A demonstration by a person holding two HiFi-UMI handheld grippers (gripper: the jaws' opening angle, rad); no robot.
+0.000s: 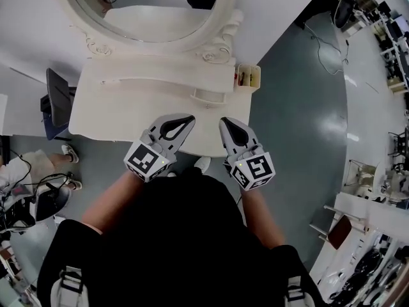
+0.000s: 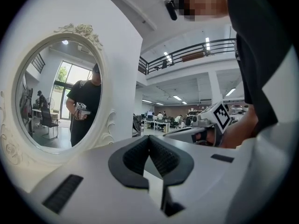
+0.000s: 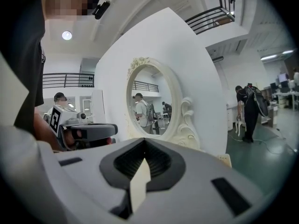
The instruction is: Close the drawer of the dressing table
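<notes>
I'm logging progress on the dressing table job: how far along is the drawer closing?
Done: nothing certain. A small drawer under the mirror seems to jut from the raised shelf, so it looks unclosed. In hand: the left gripper and right gripper are shut, empty, over the table's front edge, short of that drawer. Left: reach it and push it in.

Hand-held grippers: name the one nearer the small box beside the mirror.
The right hand-held gripper, at the head view's right; the small box sits beyond it, the left hand-held gripper farther off.
</notes>
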